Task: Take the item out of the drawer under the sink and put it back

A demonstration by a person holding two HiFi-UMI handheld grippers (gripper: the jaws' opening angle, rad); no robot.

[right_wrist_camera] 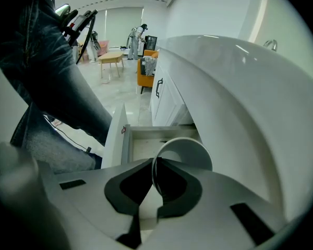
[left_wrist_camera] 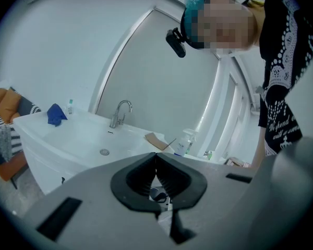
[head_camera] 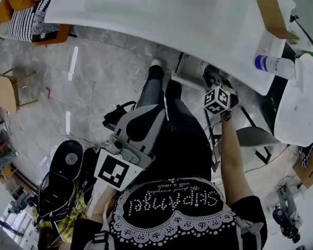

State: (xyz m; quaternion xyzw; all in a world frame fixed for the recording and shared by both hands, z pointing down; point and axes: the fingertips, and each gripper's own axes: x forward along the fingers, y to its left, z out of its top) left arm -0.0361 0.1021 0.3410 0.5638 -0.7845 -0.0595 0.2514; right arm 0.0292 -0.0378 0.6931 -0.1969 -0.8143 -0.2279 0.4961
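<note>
Now: right claw (right_wrist_camera: 154, 163) clamped on white cup (right_wrist_camera: 187, 149) rim, cup over open drawer (right_wrist_camera: 124, 139), toward its cabinet-side edge. You lower straight, let go only once seated. Left claw (left_wrist_camera: 156, 158) closed, empty.

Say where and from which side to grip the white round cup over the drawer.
Grip the white round cup by its thin rim, from the open mouth side, one pad inside and one outside; the mouth faces the right tool, which pinches it so.
</note>
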